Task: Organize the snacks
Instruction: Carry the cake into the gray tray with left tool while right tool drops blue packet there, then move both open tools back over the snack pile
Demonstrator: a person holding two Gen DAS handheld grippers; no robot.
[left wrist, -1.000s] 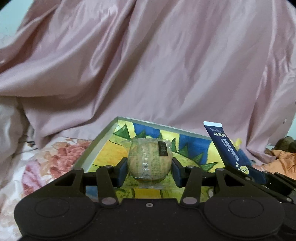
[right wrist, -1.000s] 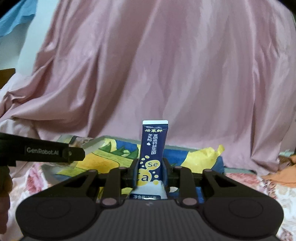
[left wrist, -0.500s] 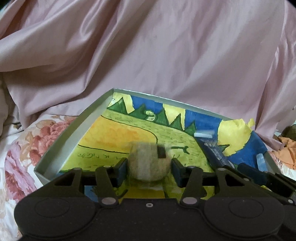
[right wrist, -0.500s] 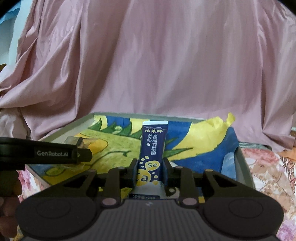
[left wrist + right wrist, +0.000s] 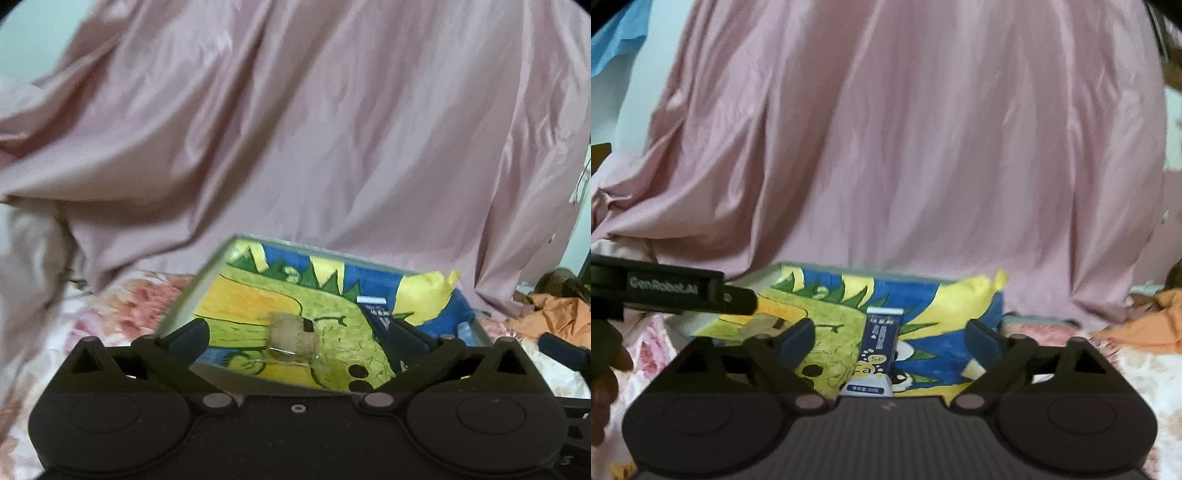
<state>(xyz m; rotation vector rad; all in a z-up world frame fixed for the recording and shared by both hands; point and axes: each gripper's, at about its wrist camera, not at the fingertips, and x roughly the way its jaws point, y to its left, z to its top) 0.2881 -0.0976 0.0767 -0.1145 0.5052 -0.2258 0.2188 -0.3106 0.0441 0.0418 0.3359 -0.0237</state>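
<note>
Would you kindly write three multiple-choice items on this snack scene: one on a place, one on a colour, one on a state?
1. Where does the round wrapped snack lie?
A. In the painted box
B. On the flowered sheet
C. On the pink cloth

2. What is the main colour of the stick packet?
A. Red
B. Dark blue
C. Green

3. How do the right tongs stand?
A. Clamped on the packet
B. Wide apart, clear of the packet
C. Out of view

Answers: 1 A, the snack rests on the box's painted floor. 2 B, its wrapper is dark blue with a white end. 3 B, both tips stand well clear of the packet, still opening.
</note>
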